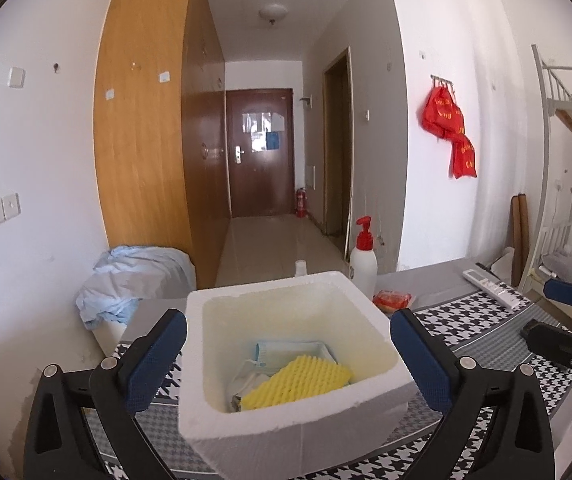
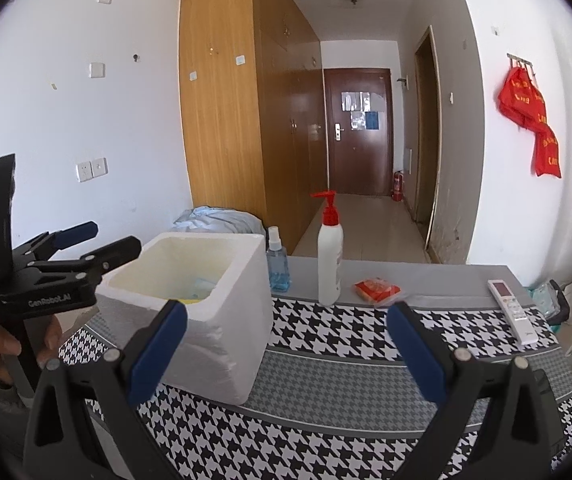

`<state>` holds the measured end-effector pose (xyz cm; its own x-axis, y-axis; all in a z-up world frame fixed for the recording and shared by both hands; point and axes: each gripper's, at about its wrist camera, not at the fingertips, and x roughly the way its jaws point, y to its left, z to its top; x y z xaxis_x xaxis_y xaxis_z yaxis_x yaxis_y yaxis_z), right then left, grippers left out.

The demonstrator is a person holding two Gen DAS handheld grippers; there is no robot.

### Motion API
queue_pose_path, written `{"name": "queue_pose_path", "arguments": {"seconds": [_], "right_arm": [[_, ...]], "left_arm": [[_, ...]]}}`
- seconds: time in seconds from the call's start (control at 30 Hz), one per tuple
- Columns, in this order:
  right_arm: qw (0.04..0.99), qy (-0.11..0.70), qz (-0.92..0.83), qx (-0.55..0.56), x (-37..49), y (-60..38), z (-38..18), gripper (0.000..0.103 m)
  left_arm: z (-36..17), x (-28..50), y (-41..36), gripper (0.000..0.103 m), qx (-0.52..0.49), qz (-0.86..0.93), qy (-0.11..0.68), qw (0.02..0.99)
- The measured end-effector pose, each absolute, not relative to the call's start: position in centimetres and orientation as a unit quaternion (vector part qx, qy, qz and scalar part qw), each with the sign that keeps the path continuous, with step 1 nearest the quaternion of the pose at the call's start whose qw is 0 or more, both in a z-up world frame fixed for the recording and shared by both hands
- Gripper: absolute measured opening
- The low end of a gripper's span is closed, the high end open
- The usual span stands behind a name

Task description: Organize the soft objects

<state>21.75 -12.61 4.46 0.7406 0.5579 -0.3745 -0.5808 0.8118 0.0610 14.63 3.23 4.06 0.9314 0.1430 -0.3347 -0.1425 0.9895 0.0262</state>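
Both grippers stand wide and empty. My left gripper (image 1: 288, 354) hangs over the white foam box (image 1: 221, 412), where the yellow ridged sponge (image 1: 298, 384) lies. I judge the red soft packet (image 2: 377, 290) next: ahead of my right gripper (image 2: 286, 354), the nearer one.

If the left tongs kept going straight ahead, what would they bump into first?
Probably the white foam box. The left tongs stand open right in front of it, one finger either side, so its near wall looks first in line, though depth is hard to judge.
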Motion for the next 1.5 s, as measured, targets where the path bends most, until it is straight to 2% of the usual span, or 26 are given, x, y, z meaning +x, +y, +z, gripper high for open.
{"name": "queue_pose_path", "arguments": {"seconds": [0.77, 1.5], "right_arm": [[0.945, 0.15, 0.29, -0.029, 16.7, -13.2, 6.0, 0.101], [0.952, 0.112, 0.284, -0.031, 12.3, -13.9, 5.4, 0.101]], "left_arm": [[5.8, 9.1, 1.9, 0.102, 0.006, 0.07, 0.124, 0.99], [4.9, 4.9, 0.8, 0.102, 0.002, 0.072, 0.096, 0.993]]}}
